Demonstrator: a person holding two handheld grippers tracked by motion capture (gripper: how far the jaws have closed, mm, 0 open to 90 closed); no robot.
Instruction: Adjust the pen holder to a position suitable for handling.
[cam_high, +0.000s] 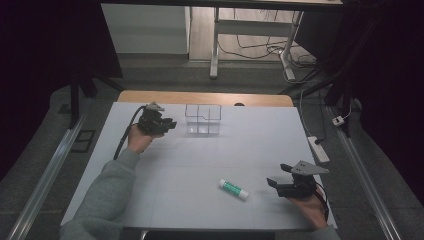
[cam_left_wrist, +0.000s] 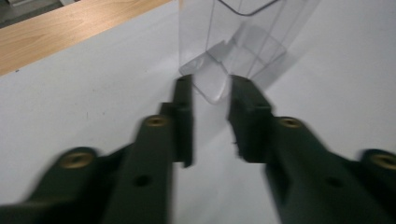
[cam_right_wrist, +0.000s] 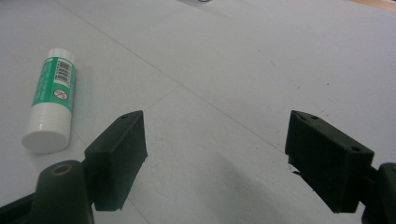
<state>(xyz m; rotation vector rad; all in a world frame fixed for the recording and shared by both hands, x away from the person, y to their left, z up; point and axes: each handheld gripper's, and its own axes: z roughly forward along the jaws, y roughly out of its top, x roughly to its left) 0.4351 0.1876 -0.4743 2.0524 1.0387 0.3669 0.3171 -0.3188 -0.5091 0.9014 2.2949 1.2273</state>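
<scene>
My left claw (cam_left_wrist: 210, 100) is matt black plastic with dull brass-coloured screw heads, and my right claw (cam_right_wrist: 212, 161) wears the same flat black finish. At the top of the left gripper view stands a clear, glossy plastic organiser (cam_left_wrist: 243, 42), smooth-walled. The table top (cam_right_wrist: 233, 60) looks a smooth, matt pale grey, edged with bare light wood (cam_left_wrist: 60, 32) at upper left. The glue stick (cam_right_wrist: 50, 105) at left is smooth white plastic with a green printed label.
</scene>
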